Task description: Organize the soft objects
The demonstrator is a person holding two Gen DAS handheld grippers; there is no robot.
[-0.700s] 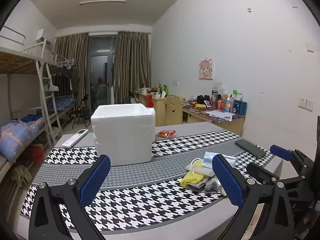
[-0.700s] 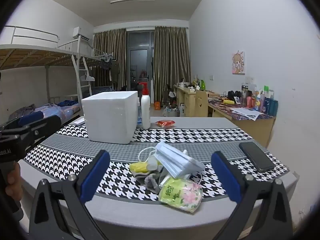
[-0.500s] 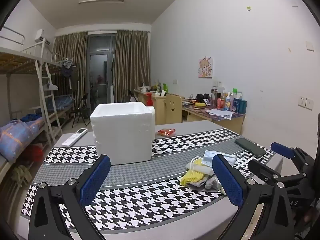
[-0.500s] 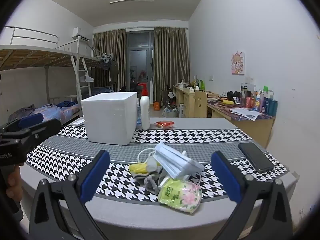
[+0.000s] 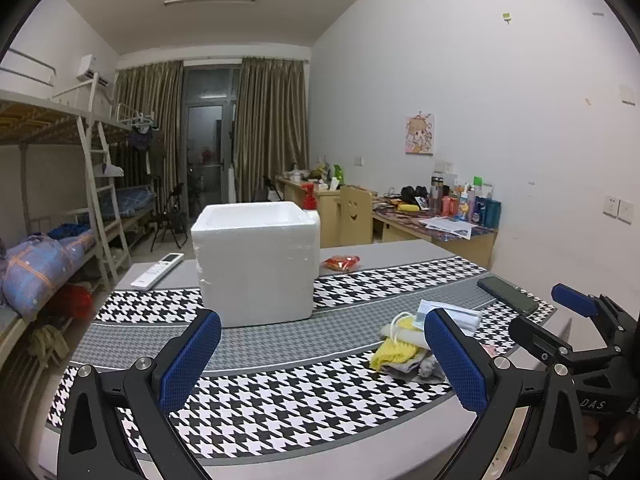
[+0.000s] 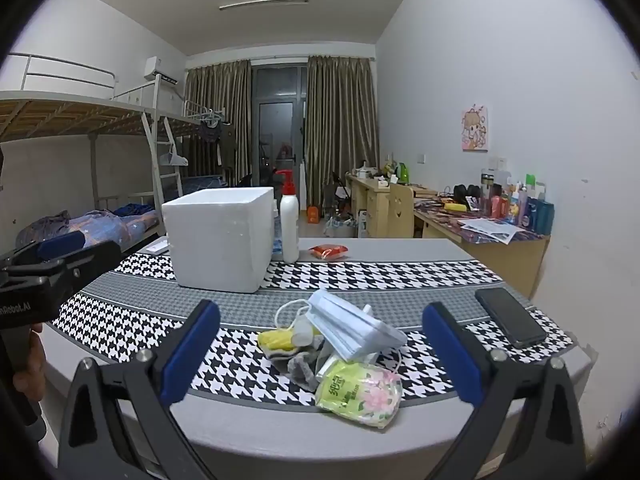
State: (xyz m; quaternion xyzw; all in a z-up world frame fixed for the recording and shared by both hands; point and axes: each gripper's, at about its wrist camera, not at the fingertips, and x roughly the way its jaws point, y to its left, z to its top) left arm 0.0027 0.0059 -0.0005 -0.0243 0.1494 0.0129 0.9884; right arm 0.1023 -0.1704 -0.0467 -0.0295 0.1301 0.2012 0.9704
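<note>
A pile of soft things lies near the table's front edge: a stack of blue face masks (image 6: pixel 352 326), a yellow and grey sock bundle (image 6: pixel 292 350) and a green tissue pack (image 6: pixel 360 394). The pile also shows in the left wrist view (image 5: pixel 408 350). A white foam box (image 6: pixel 220 238) stands open-topped behind it, also in the left wrist view (image 5: pixel 256 268). My right gripper (image 6: pixel 320 354) is open and empty, just in front of the pile. My left gripper (image 5: pixel 320 364) is open and empty, left of the pile and in front of the box.
A black phone (image 6: pixel 510 320) lies at the table's right. A white pump bottle (image 6: pixel 290 222) and a red snack packet (image 6: pixel 329 251) sit behind the box. A white remote (image 5: pixel 158 270) lies at the far left. The table carries a houndstooth cloth (image 5: pixel 280 392).
Both grippers have shifted very slightly; the view of the box and pile has barely moved. Both stay open and empty.
</note>
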